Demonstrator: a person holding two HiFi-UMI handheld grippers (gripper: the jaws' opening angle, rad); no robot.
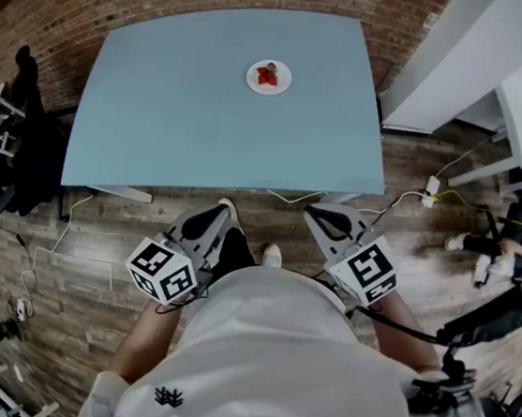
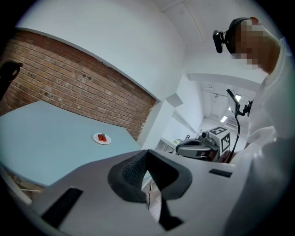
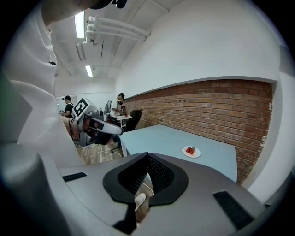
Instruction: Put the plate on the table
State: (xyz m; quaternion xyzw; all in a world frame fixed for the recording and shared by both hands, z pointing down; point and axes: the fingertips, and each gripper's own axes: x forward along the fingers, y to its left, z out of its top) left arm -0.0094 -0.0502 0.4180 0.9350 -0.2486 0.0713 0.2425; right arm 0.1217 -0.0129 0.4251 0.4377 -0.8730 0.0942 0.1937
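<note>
Plate [image 1: 269,77] carrying red fruit [image 1: 268,74] sits on the blue counter [image 1: 159,115], toward its far edge. Left tool [image 2: 146,156] and right tool [image 3: 147,159] are both clenched on nothing, low by the body. Placement looks done; best to stay clear and avoid nudging the plate.
</note>
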